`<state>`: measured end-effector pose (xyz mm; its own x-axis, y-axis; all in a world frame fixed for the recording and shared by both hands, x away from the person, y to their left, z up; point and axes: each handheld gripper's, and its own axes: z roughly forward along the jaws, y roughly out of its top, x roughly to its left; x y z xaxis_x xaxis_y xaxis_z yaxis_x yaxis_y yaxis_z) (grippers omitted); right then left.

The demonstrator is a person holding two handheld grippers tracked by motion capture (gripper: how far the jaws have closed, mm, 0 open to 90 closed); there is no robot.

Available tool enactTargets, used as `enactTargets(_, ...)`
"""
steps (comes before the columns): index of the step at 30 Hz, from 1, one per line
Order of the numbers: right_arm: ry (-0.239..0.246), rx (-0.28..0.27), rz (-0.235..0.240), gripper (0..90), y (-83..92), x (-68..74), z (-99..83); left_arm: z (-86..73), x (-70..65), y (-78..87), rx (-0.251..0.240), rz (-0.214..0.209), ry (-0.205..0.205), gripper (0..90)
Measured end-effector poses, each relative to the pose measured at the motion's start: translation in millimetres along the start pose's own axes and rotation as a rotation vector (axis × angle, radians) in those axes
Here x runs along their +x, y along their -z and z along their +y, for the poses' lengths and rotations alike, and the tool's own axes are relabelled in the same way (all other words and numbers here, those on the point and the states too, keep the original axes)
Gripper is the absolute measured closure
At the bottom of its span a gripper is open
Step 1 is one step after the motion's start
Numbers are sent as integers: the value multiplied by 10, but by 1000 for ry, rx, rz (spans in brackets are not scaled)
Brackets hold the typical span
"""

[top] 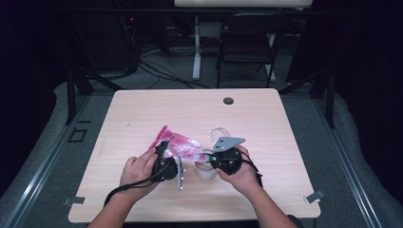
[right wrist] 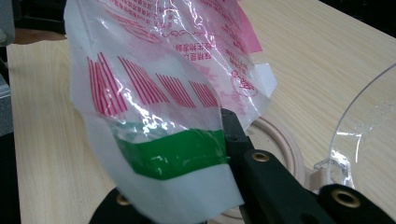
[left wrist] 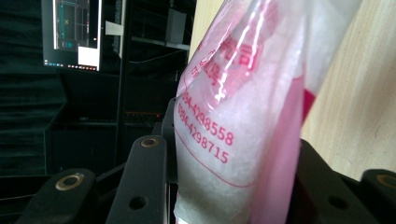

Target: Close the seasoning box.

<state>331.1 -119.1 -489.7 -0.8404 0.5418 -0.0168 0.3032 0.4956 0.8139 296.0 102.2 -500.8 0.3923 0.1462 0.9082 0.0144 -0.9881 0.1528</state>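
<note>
**Bag held between both grippers, over the container**

I see the pink-and-white plastic bag (top: 177, 144) spanning from my left gripper (top: 164, 151) to my right gripper (top: 215, 156). The left jaws stand partly apart, pressed on the bag's filled, white-grained end (left wrist: 219, 154). The right jaws are fully closed, pinching the bag's flat end by its green band (right wrist: 177, 151). Just below the right gripper sits a round container (right wrist: 280, 135), its clear lid (right wrist: 369, 126) tipped up beside it. The table (top: 142, 109) lies under everything.

A pink-printed plastic bag (left wrist: 233, 140) (white granules inside) stands pinched between the two black jaws.
</note>
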Motion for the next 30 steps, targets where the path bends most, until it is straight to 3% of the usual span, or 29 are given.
enactTargets(7, 0, -5, -2, 900, 3, 6, 5, -11, -18, -8, 8, -23, 17, 684)
enactTargets(16, -1, -24, 9, 884, 27, 15, 23, -51, -52, -49, 17, -70, 70, 691)
enactTargets(20, -14, -37, 27, 819, 31, 14, 35, -71, -80, -79, 13, -100, 105, 692)
enactTargets(30, -17, -62, 22, 685, 29, 25, 44, -57, -152, -116, 4, -131, 126, 698)
